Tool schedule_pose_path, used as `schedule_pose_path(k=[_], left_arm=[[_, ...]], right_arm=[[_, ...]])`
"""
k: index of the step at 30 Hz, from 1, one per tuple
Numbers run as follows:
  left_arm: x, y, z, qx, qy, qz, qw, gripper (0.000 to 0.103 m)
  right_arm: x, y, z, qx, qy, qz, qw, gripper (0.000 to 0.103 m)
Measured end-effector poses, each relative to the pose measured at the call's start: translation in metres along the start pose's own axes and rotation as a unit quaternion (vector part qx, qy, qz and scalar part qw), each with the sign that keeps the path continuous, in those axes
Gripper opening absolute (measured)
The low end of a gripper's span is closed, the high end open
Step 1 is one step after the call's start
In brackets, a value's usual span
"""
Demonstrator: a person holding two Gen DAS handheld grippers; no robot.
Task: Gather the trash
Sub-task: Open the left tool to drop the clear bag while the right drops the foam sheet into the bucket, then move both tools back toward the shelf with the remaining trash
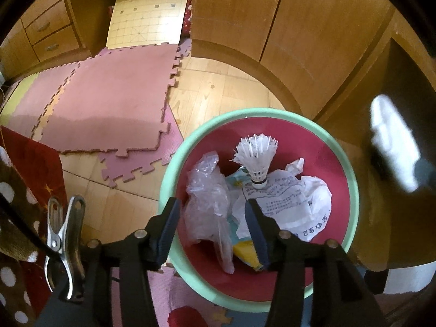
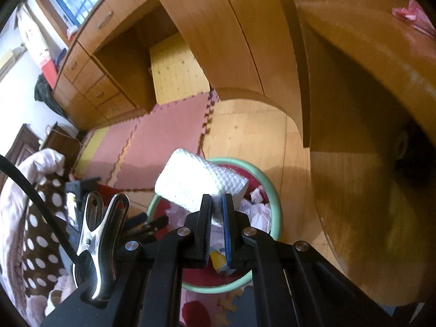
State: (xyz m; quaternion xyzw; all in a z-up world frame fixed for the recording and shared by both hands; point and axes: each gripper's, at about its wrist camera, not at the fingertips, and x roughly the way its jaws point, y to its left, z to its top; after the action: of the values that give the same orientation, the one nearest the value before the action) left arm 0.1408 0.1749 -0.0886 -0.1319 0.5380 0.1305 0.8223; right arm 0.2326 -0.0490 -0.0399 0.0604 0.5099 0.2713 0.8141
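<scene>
Black fingers of the left gripper stand parted over the bin, jaws apart with nothing pinched between them; the pads press on nothing. Just past the tips, down inside the basin, with its mint-green rim and red inside, lies the collected rubbish: a crumpled clear plastic bag on the left side, a printed white paper on the right, a yellow wrapper poking out beneath them near the right finger, and a white shuttlecock standing cork-down on top of the paper. All of it rests in the basin, apart from the gripper.

Over on the other side, the right gripper has its jaws pressed nearly together, pinching the lower edge of a white folded paper towel. The towel sticks up and to the left from the pads, held in the air above the near rim of the same basin, with the paper scraps visible in it beyond the fingers.

Farther out, pink foam puzzle mats cover part of the wooden floor, and behind them rise the wooden cabinet doors and a set of drawers. A brown polka-dot blanket sits off to the left.
</scene>
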Motion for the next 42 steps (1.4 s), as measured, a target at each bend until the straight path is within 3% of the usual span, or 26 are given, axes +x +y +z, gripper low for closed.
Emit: schedule_pose_path(k=[14, 24, 32, 42], left_arm=[[0.001, 0.003, 0.000, -0.007, 0.003, -0.008, 0.9999, 0.053], [0.002, 0.002, -0.002, -0.015, 0.006, -0.009, 0.9998, 0.053], [0.002, 0.003, -0.002, -0.015, 0.005, -0.009, 0.9998, 0.053], [0.002, 0.003, -0.002, -0.014, 0.005, -0.010, 0.9998, 0.053]], right_arm=[[0.050, 0.006, -0.006, 0.002, 0.059, -0.016, 0.998, 0.009], [0.053, 0.008, -0.008, 0.008, 0.062, 0.003, 0.998, 0.009], [0.052, 0.011, -0.008, 0.008, 0.063, 0.006, 0.998, 0.020], [0.050, 0.010, -0.008, 0.010, 0.063, 0.007, 0.998, 0.022]])
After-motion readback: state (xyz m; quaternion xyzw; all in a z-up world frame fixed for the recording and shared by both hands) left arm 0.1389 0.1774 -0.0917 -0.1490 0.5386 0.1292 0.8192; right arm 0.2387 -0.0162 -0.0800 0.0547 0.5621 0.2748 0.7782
